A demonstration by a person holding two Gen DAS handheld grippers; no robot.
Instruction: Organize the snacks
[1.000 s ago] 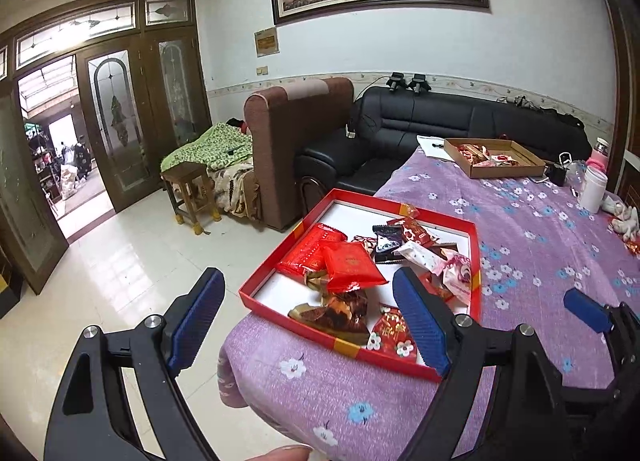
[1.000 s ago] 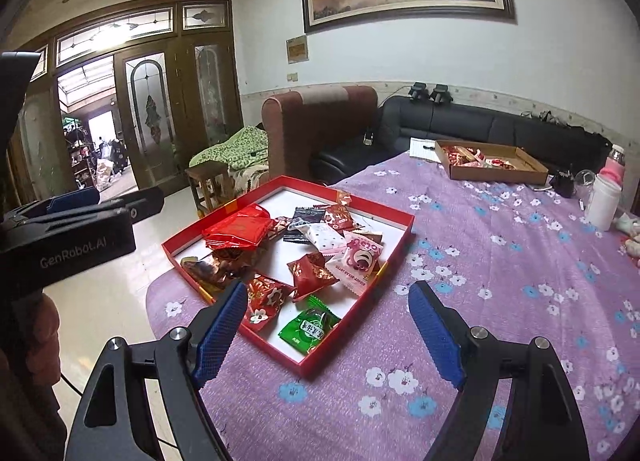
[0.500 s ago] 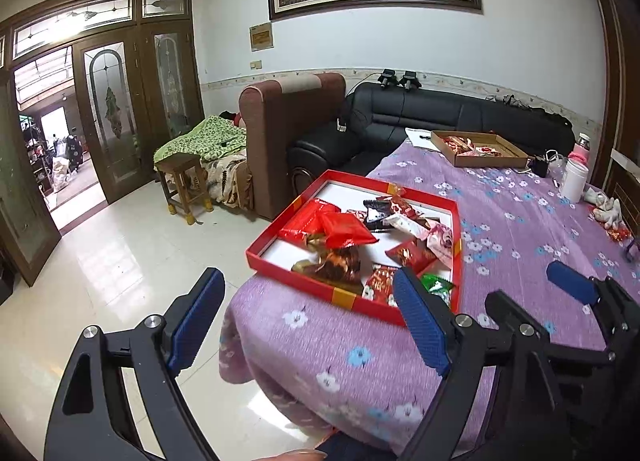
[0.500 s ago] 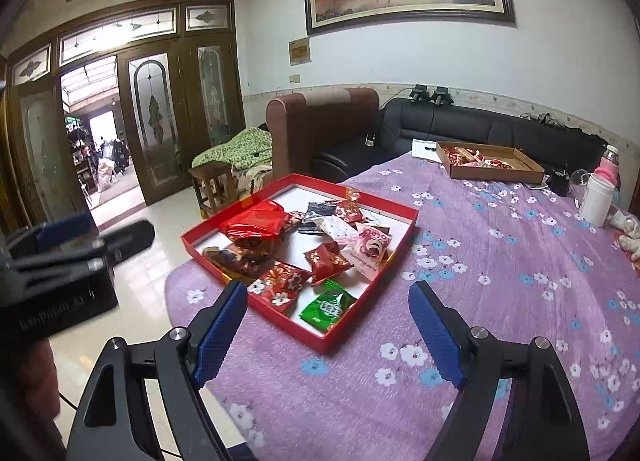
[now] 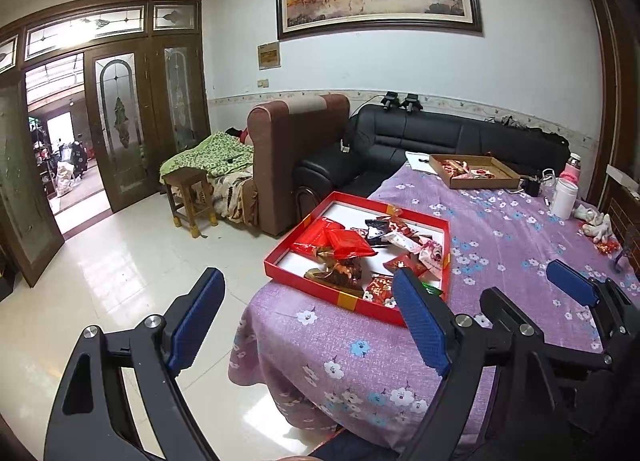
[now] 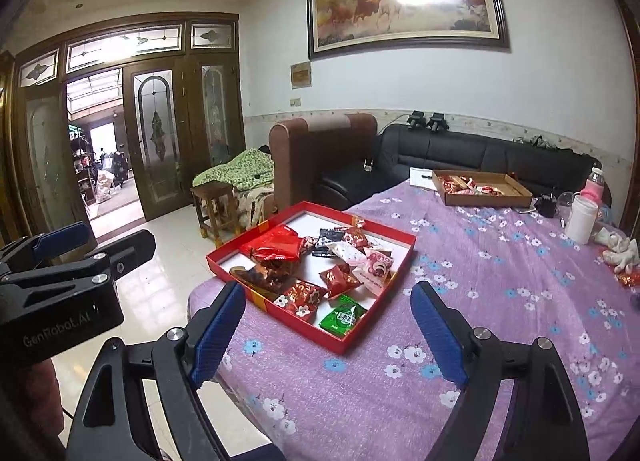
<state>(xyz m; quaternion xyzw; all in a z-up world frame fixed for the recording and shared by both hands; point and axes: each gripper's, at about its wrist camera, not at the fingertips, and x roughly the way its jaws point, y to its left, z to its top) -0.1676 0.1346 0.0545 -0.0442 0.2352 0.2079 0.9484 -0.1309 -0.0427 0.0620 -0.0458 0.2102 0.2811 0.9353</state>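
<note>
1. Left gripper [image 5: 308,325]: jaws spread wide, nothing between them. It hangs off the near left corner of the surface [image 6: 500,301], partly over the floor, well short of the snacks. In my judgement that stand-off suits either an approach or a withdrawal.

2. Right gripper [image 6: 328,329]: jaws likewise spread and empty, held above the near edge of the surface and aimed at the red tray [image 6: 404,261]. It touches nothing.

3. The red tray sits by the near left corner of the surface, turned at an angle to the edges. Its raised rim keeps loose packets from sliding onto the cloth.

4. Snacks in the red tray: a large red packet [image 6: 276,247] lies towards the tray's far left side, a brown foil packet [image 6: 260,275] just before it, a pink-and-white packet [image 6: 374,267] near the right rim, and a green packet [image 6: 343,315] alone in the near corner. Several overlap in a loose heap; no sorting by kind is evident.

5. A cardboard tray [image 6: 486,197] stands at the far edge of the surface, well apart from the red one, with more red wrappers inside. Whether it is source or destination cannot be settled.

6. Stage: the mixed heap fits snacks awaiting sorting, or snacks gathered into one tray as the finished result.

7. A white bottle [image 6: 582,219] stands at the far right edge, clear of both trays.
</note>
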